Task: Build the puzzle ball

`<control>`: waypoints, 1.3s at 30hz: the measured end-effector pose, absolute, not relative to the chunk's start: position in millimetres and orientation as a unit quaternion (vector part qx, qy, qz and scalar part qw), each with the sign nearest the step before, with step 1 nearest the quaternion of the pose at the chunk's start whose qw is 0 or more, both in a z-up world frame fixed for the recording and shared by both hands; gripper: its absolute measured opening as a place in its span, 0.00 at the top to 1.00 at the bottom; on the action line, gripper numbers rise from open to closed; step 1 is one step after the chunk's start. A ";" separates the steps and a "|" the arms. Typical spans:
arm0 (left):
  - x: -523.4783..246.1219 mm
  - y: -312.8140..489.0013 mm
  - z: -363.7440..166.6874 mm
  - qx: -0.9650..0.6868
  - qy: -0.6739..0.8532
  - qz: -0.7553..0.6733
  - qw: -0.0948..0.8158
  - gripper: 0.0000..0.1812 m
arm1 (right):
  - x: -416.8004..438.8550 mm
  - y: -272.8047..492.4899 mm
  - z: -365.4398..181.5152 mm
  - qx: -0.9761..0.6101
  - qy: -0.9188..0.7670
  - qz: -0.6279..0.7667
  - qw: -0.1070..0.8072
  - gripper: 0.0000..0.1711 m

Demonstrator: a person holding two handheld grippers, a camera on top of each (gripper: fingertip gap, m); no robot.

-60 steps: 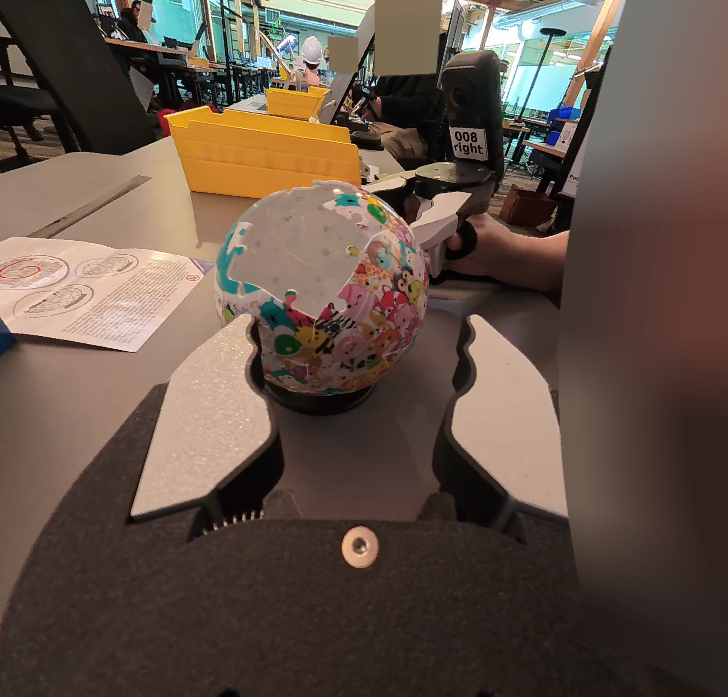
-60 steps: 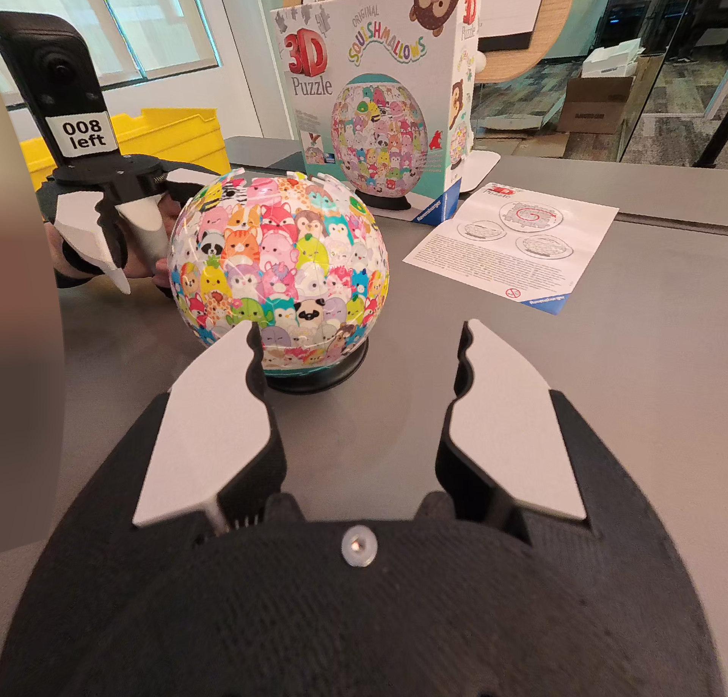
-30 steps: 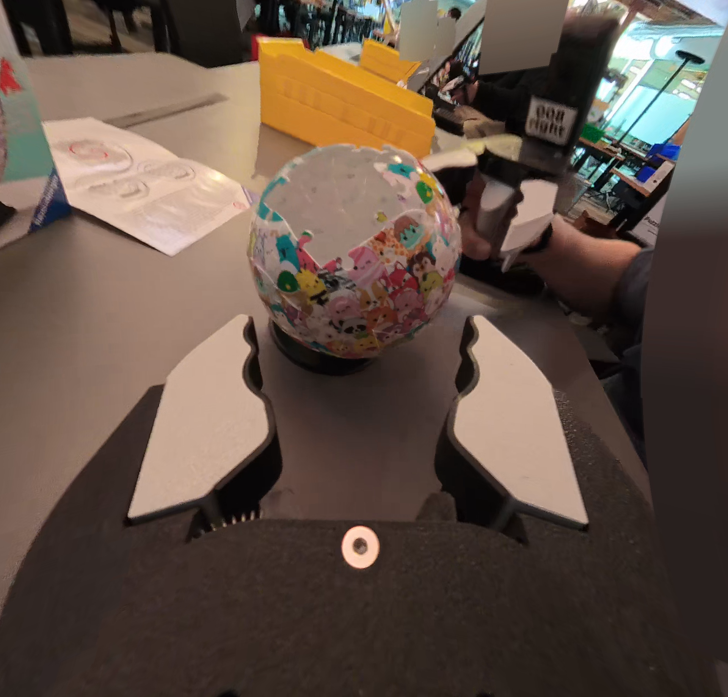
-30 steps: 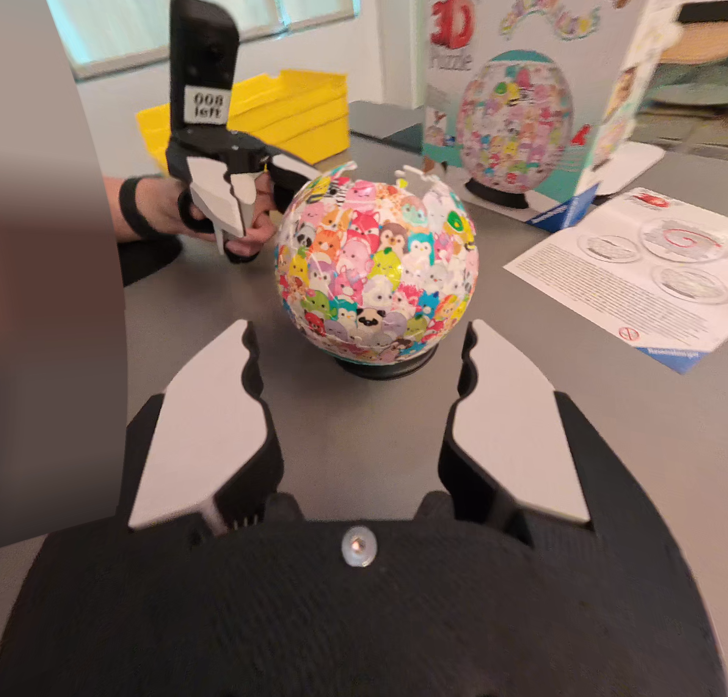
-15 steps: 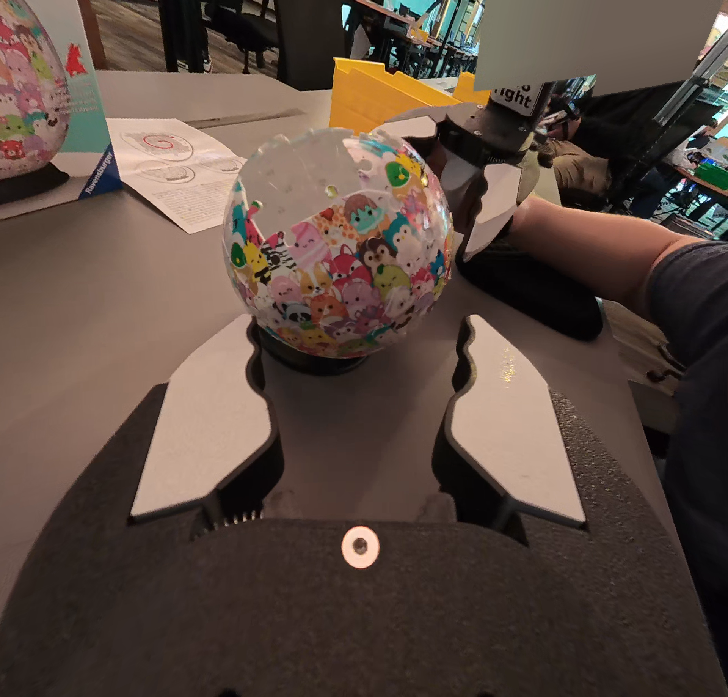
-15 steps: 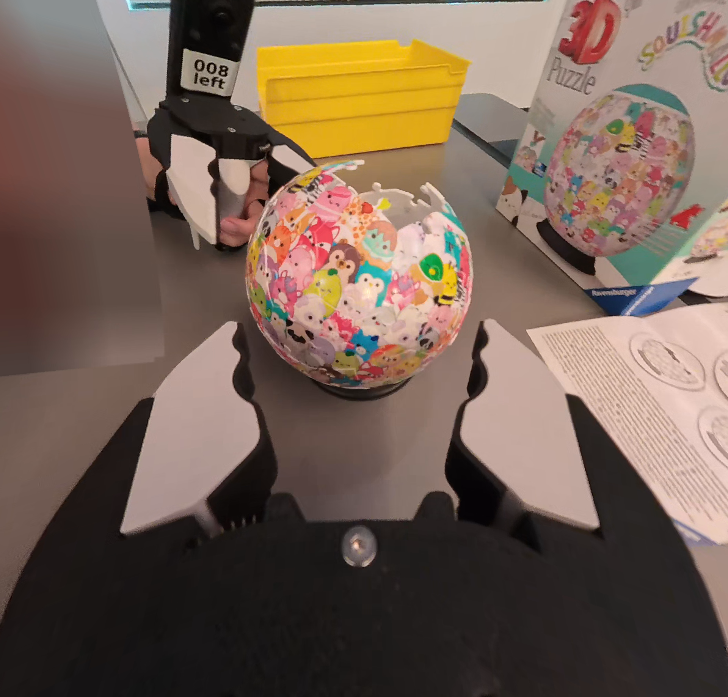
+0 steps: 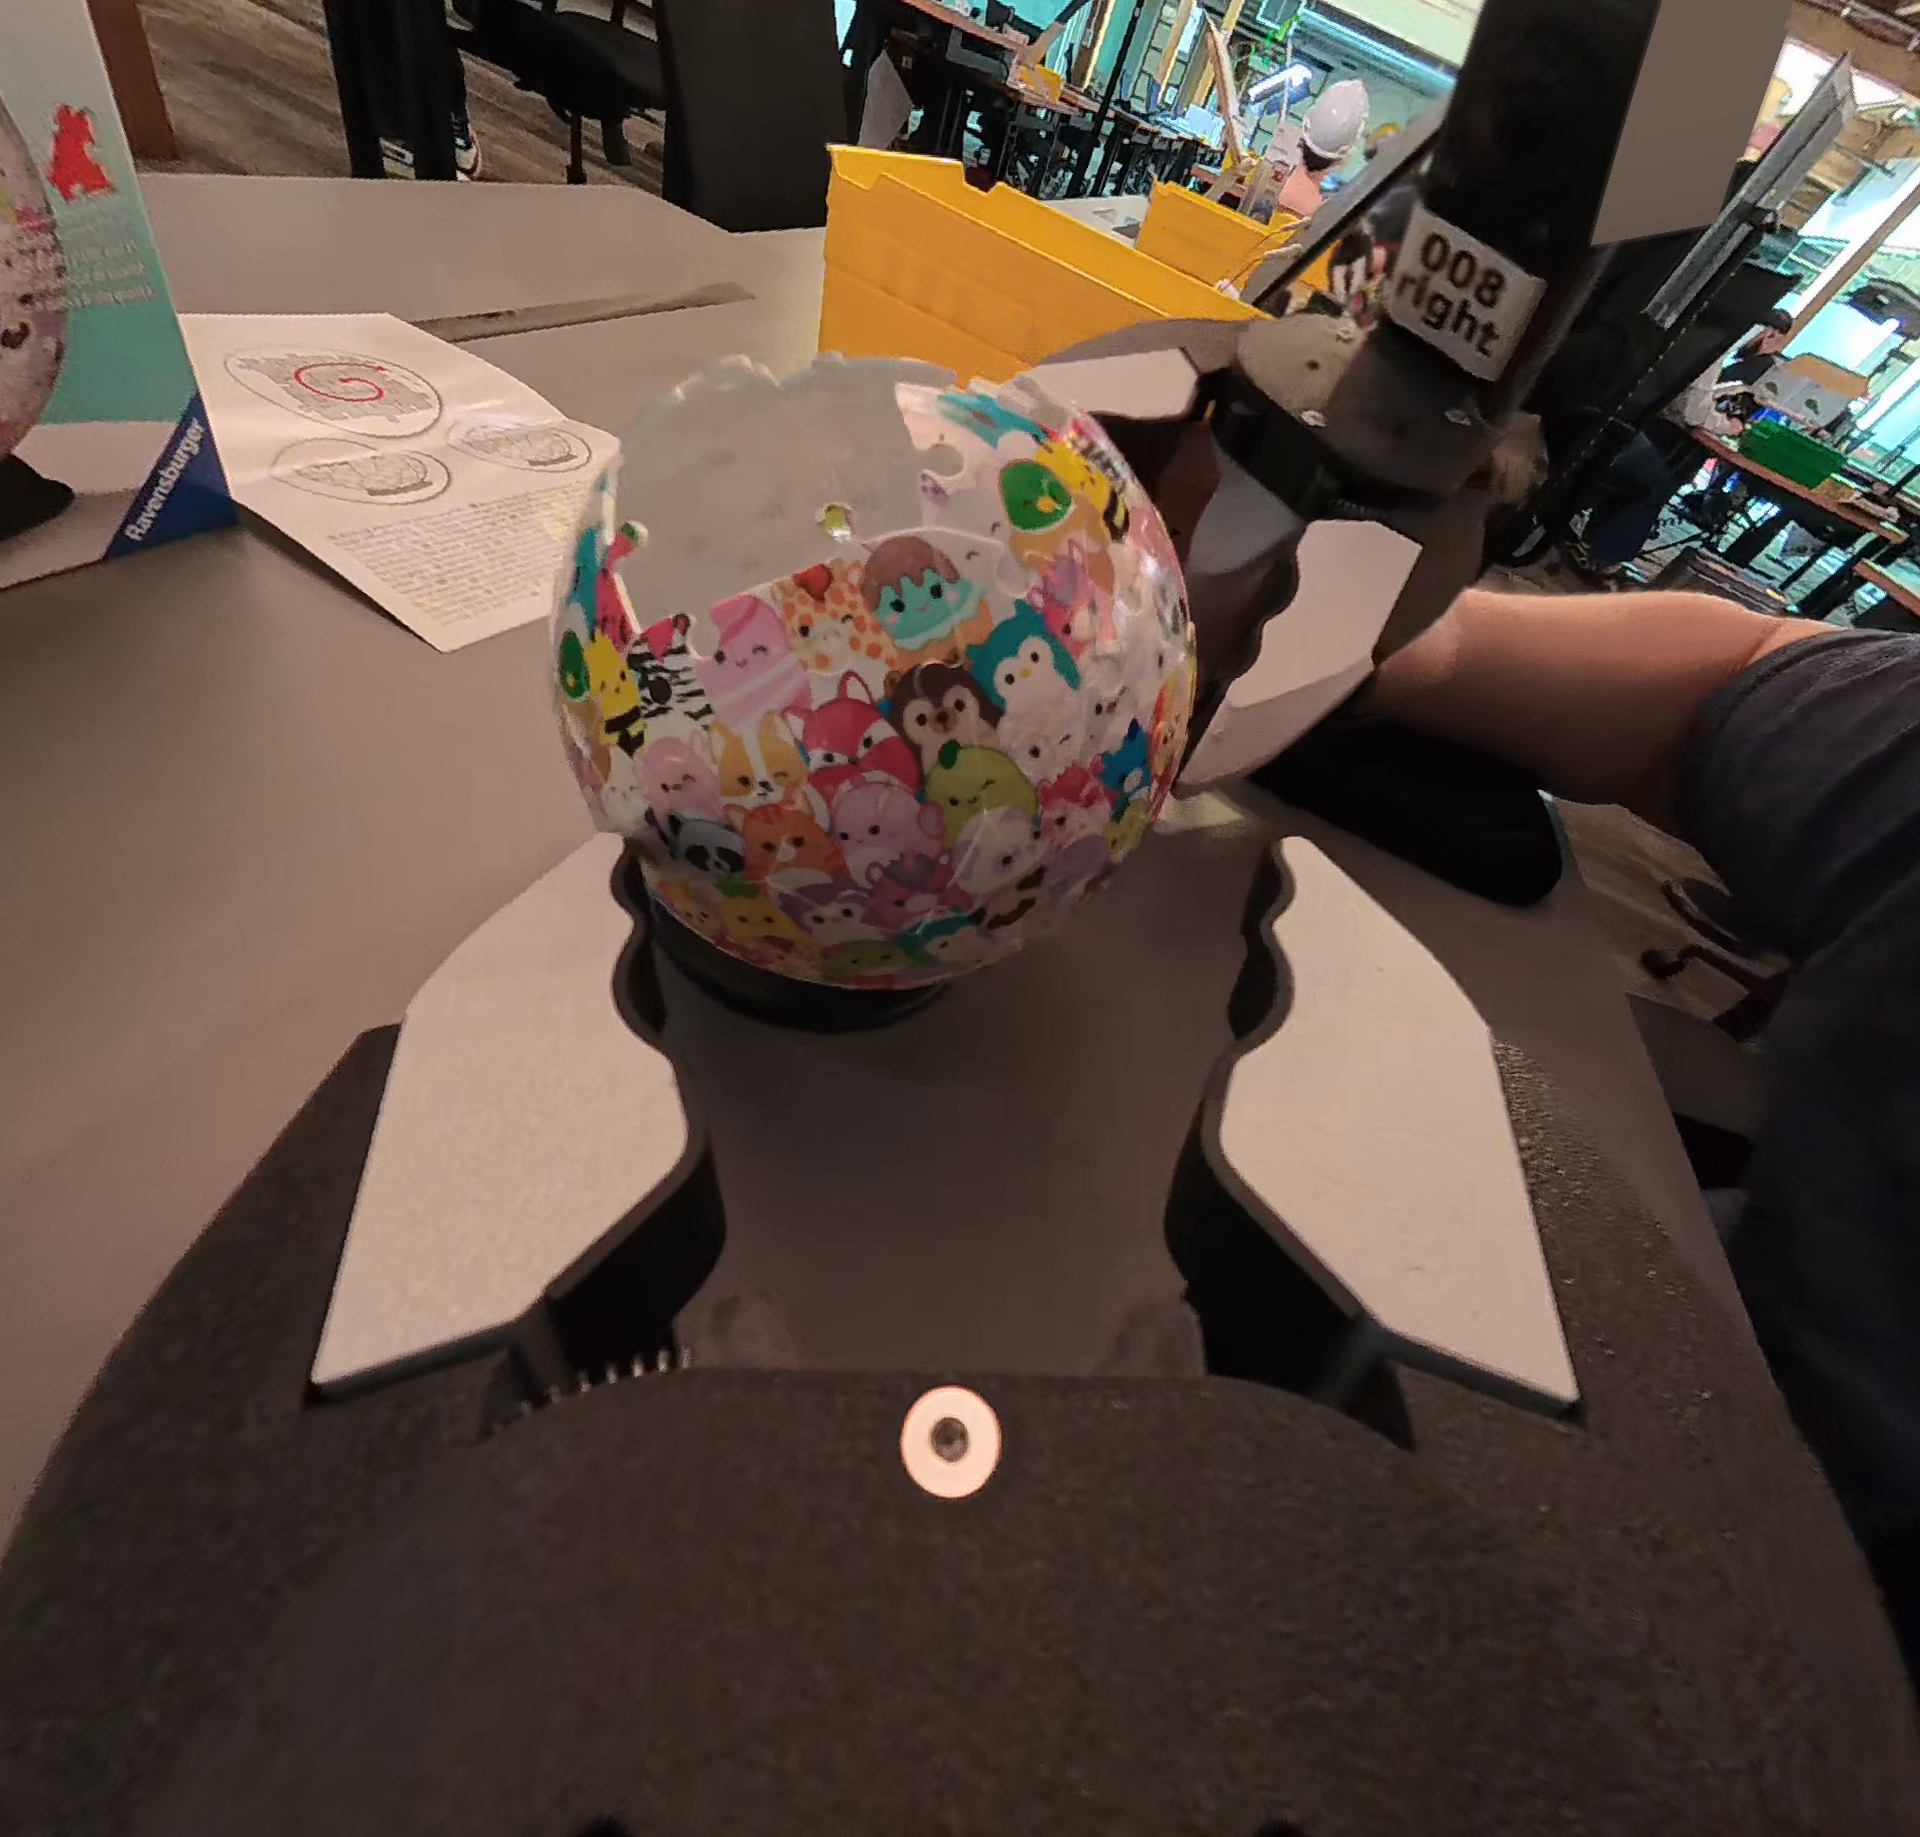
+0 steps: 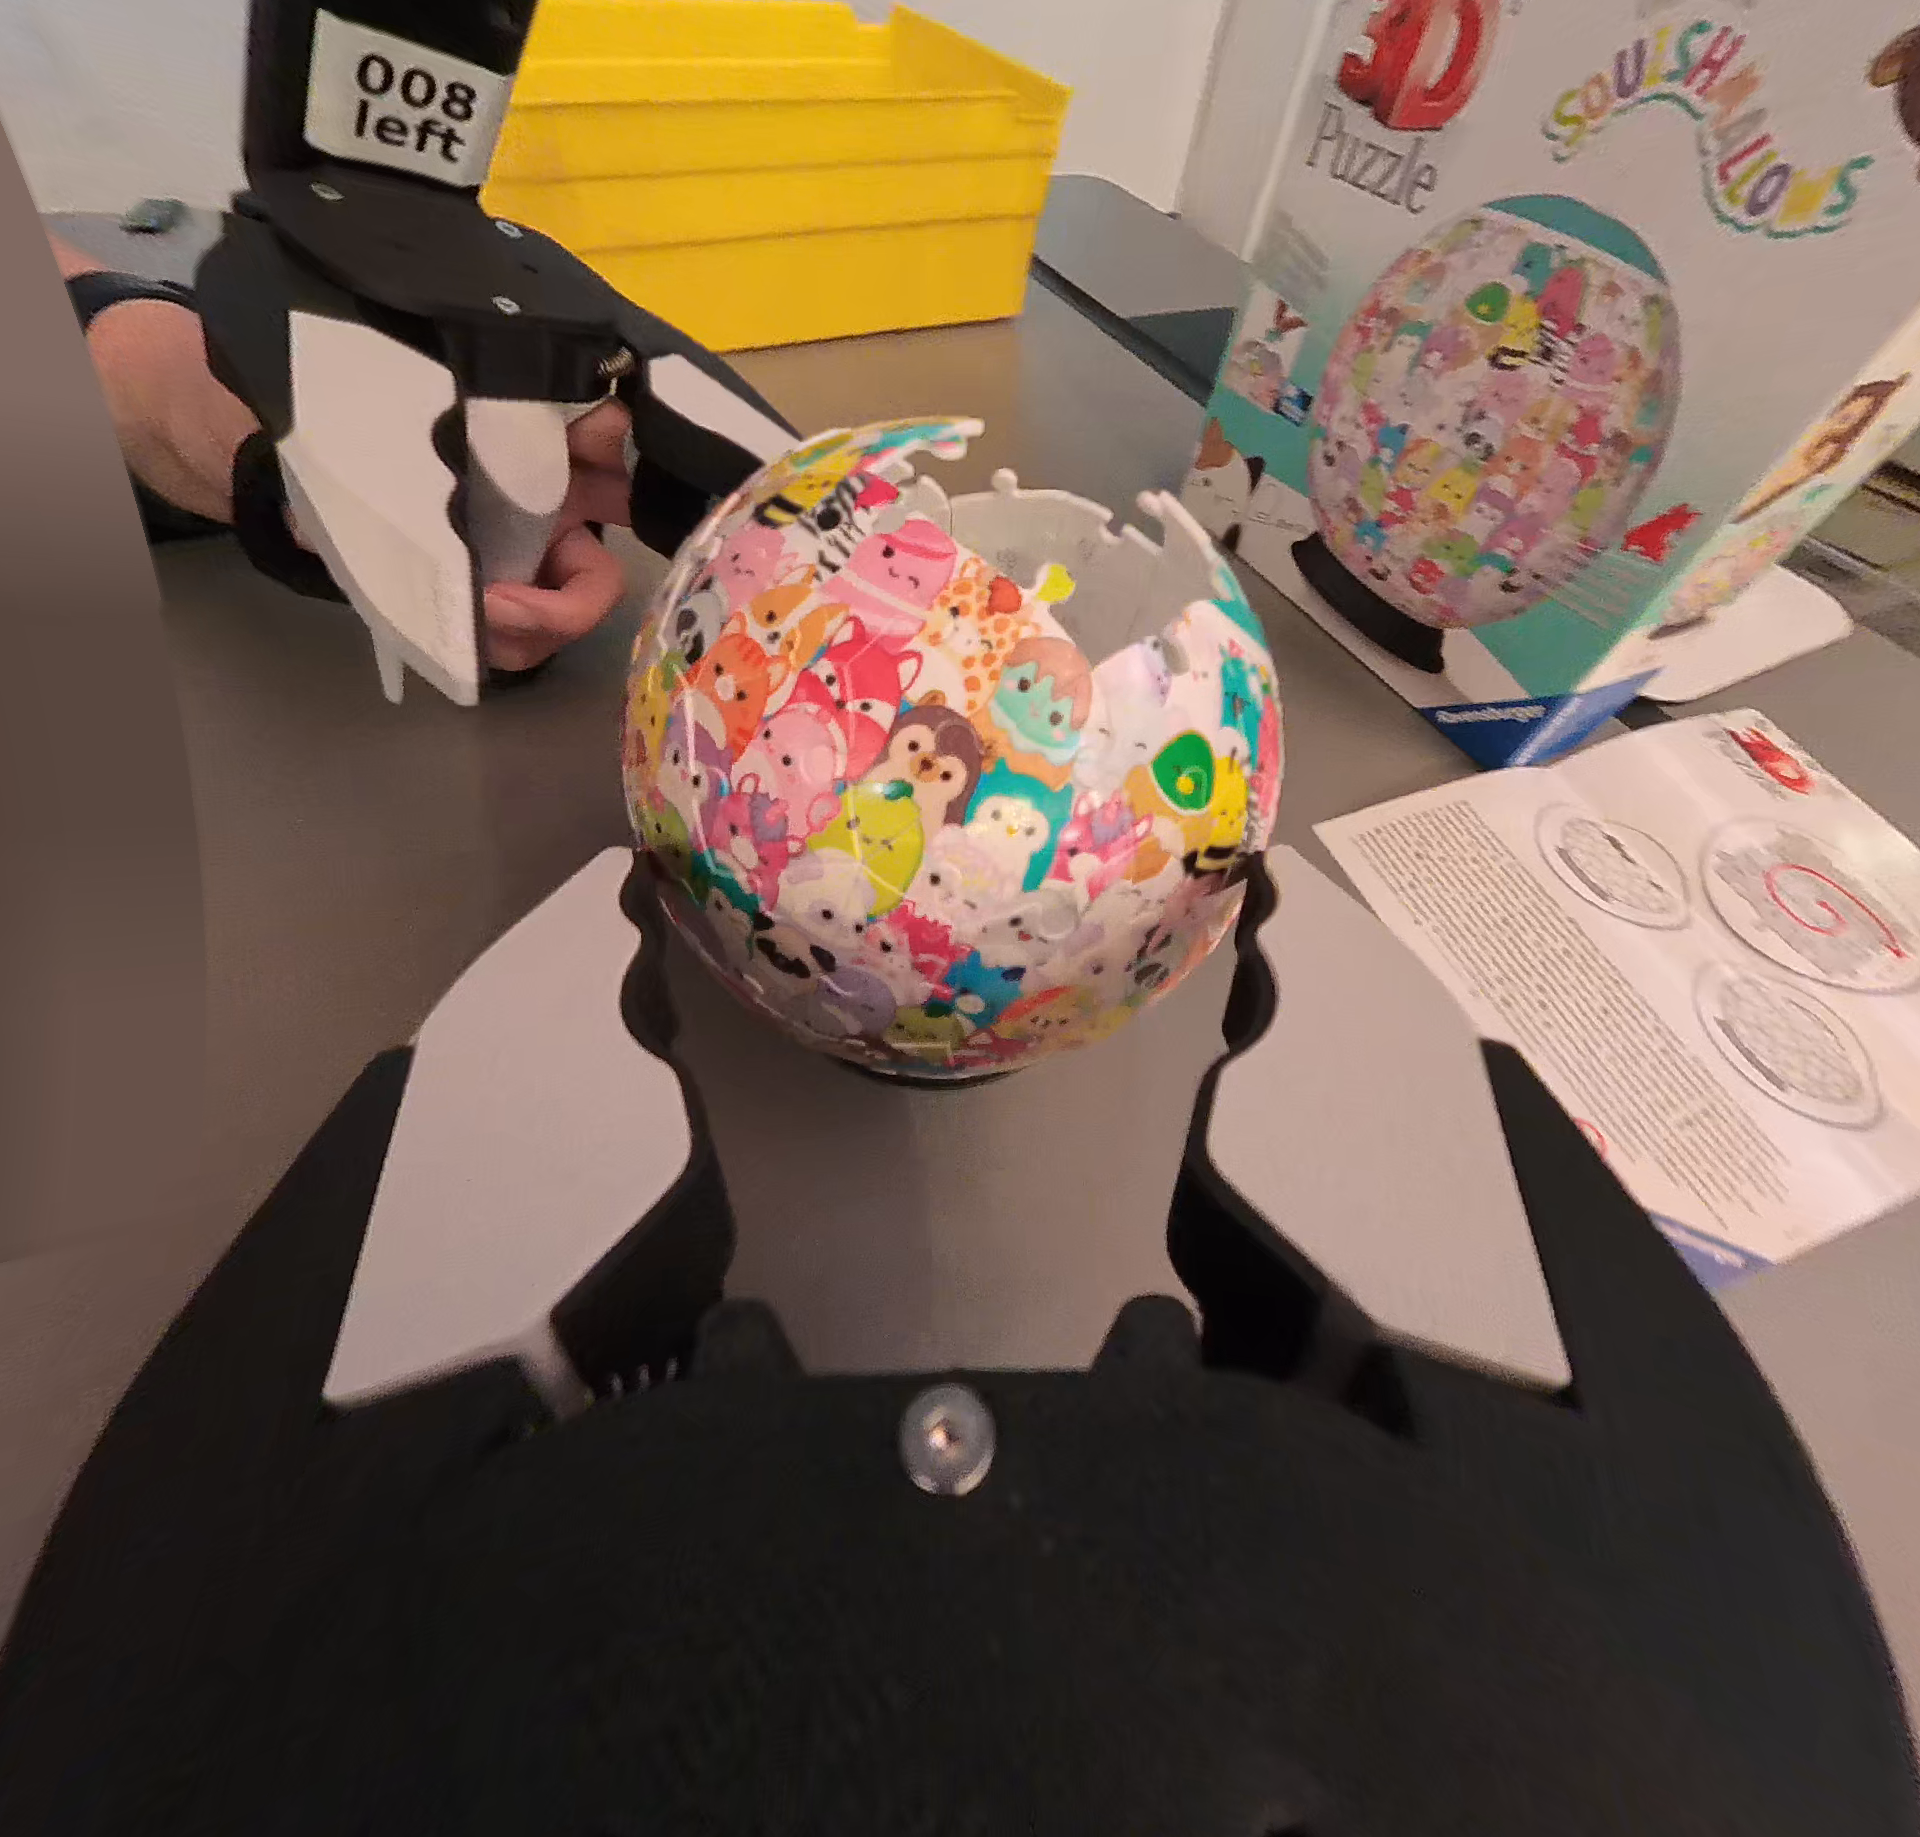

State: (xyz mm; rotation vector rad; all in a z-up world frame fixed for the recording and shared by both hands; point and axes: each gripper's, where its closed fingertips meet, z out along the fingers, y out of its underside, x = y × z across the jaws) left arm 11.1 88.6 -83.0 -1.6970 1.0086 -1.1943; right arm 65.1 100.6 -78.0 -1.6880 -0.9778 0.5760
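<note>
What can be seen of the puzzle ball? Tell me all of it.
The ball is a hollow sphere of interlocked glossy pieces printed with bright cartoon animals. Its top is unfinished: a jagged opening shows the plain whitish inside. It sits upright on a black stand on the grey table. Both open tools flank it, the right tool closest; whether either touches it is unclear.

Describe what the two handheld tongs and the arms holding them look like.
Both tongs are alike. The left tongs and right tongs each have a black textured body with a silver screw and two flat pale grey fingers with wavy black inner edges. Each has a black upright handle with a white label. One arm wears a dark blue sleeve, the other a black wrist strap.
</note>
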 end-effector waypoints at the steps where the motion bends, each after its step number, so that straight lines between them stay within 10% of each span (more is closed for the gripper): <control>1: 12.2 90.1 -82.6 -0.670 0.402 -0.477 0.402 0.40 | 65.0 99.9 -78.0 -0.712 -0.402 0.225 0.530 0.38; 17: -15.4 82.4 -69.7 -0.660 0.437 -0.437 0.427 0.43 | 67.3 92.8 -74.1 -0.744 -0.333 0.123 0.566 0.38; 31: -332.4 80.2 6.9 -0.803 0.319 -0.024 0.503 0.66 | 31.1 -3.2 -27.0 -0.624 -0.336 0.365 0.604 0.42; 39: -387.0 167.3 13.3 -0.823 0.351 0.019 0.446 0.69 | -54.4 -25.7 -51.0 -0.575 -0.423 0.433 0.551 0.56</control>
